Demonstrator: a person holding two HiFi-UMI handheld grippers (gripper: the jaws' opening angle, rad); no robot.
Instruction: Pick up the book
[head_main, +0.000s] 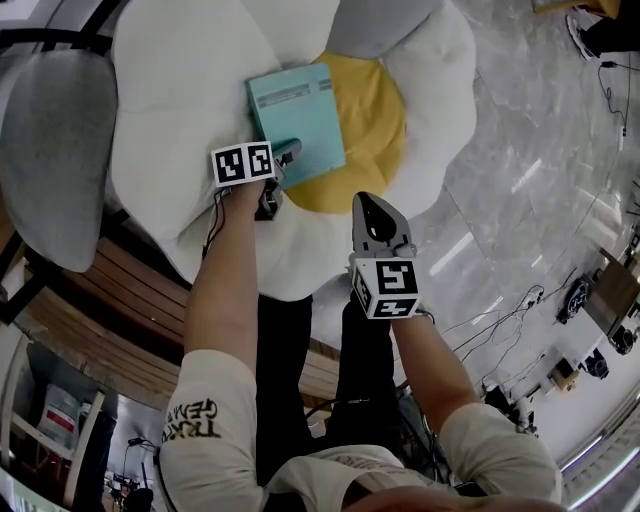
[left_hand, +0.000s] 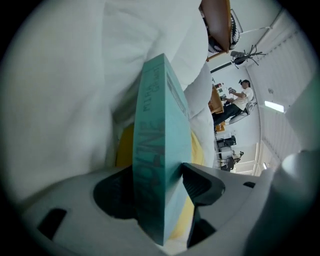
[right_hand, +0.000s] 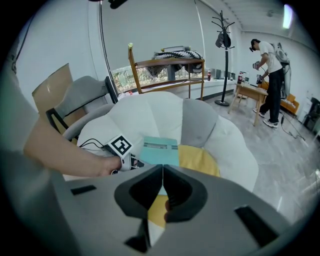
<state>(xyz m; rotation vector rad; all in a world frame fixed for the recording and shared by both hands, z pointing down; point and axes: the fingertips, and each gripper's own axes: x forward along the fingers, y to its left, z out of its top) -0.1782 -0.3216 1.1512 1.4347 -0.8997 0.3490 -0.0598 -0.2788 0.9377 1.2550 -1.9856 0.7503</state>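
A teal book (head_main: 295, 120) lies on the yellow centre (head_main: 372, 110) of a white flower-shaped cushion (head_main: 165, 130). My left gripper (head_main: 280, 175) is at the book's near left corner, one jaw over the cover. In the left gripper view the book (left_hand: 160, 150) stands edge-on between the wide jaws of that gripper (left_hand: 155, 185); the right pad (left_hand: 197, 182) lies at the cover, the left pad is partly hidden, and I see no squeeze. My right gripper (head_main: 372, 205) hovers shut over the cushion's near edge, apart from the book (right_hand: 159, 150). Its jaws (right_hand: 163, 170) meet with nothing between them.
A grey chair (head_main: 55, 150) stands left of the cushion, with wooden slats (head_main: 110, 300) below it. The marble floor (head_main: 540, 150) stretches to the right, with cables (head_main: 500, 320) on it. Behind the cushion are a wooden rack (right_hand: 165, 62), a coat stand (right_hand: 222, 40) and a person (right_hand: 267, 75).
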